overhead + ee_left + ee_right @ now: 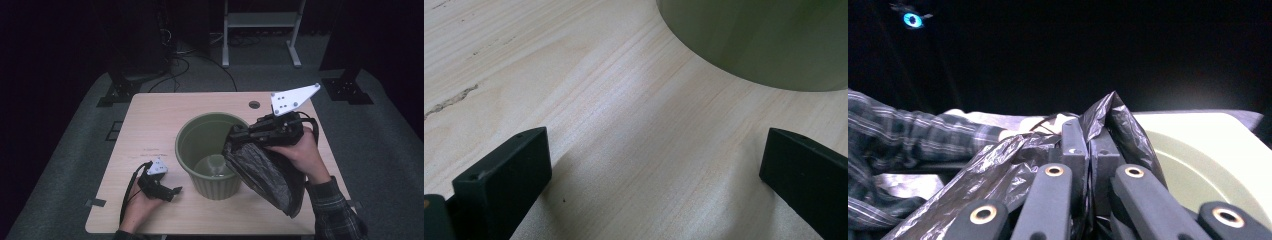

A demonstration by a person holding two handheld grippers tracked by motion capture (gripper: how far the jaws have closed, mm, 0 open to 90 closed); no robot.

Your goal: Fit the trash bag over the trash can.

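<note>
Black bin bag (267, 172): pinched between clamped right gripper (239, 134) fingers (1075, 150), draped beside green bin (210, 150); left gripper (172, 192) fingers (509, 175) apart over desk (150, 125).

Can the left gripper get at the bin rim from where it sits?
Probably yes. The left gripper rests open on the table beside the bin, with bare wood between. The near rim is free; the bag, pinched in the right gripper, hangs over the far side.

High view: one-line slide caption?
Right tool grips black bag beside green bin; left tool rests open on table.
</note>
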